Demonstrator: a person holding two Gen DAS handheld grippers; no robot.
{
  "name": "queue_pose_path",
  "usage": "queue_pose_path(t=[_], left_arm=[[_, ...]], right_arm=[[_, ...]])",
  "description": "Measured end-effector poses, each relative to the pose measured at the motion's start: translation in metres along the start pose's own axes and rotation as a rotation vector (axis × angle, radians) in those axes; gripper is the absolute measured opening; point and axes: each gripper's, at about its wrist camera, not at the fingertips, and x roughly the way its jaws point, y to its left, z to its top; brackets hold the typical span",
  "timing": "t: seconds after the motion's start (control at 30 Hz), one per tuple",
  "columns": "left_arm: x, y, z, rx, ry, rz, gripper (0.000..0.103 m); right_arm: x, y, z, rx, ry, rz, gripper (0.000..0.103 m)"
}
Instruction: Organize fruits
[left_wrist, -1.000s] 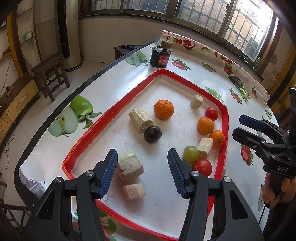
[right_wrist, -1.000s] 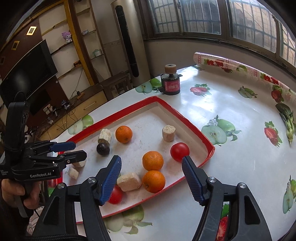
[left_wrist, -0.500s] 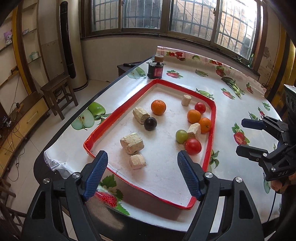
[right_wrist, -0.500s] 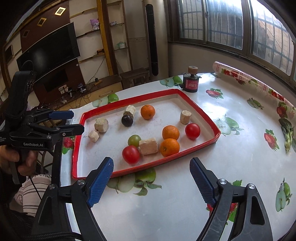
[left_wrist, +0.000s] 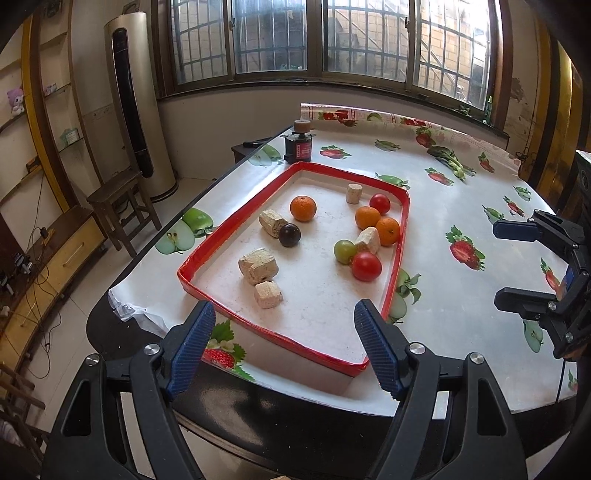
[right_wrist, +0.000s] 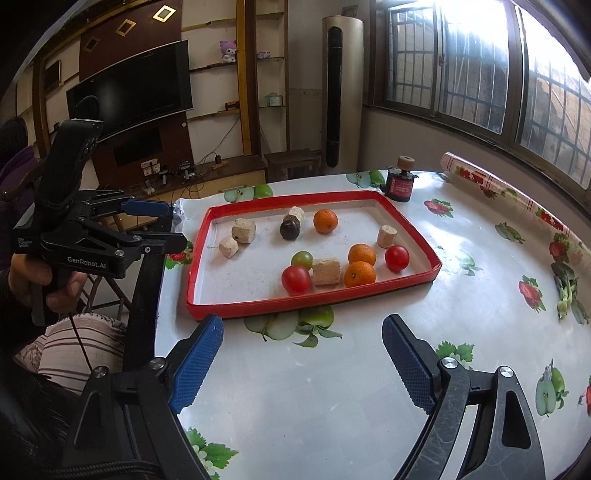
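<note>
Both hand-held grippers, our left (left_wrist: 284, 345) spread empty, our right (right_wrist: 303, 363) opening empty, hover near the red-rimmed rectangular tray (right_wrist: 314, 305) of fruit.

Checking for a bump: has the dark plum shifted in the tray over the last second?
No. The dark plum still touches the same beige block near the tray's rim.

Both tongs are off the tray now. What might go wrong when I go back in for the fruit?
1. The green fruit, near tomato and a cork block are bunched together; tongs closing on one would likely nudge the others.
2. The fruits are round and may roll across the tray if bumped.
3. The right tongs are opening with nothing between them.
</note>
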Motion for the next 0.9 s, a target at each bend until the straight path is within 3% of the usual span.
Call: queue_pose_path(t=[0.3, 0.57, 0.9], left_arm=[[-0.021, -0.005, -0.014, -0.009, -0.044, 0.005, 0.081], [-0.038, -0.01, -0.016, -0.011, -0.114, 0.004, 0.081], [-0.04, -0.018, -0.018, 0.013, -0.121, 0.003, 0.081]], right_arm=[[-0.02, 0.014, -0.022, -0.02, -0.026, -0.007, 0.089], [-0.027, 0.009, -0.037, 0.039, -0.077, 0.006, 0.089], [-0.032, 0.014, -0.041, 0.043, -0.096, 0.008, 0.091]])
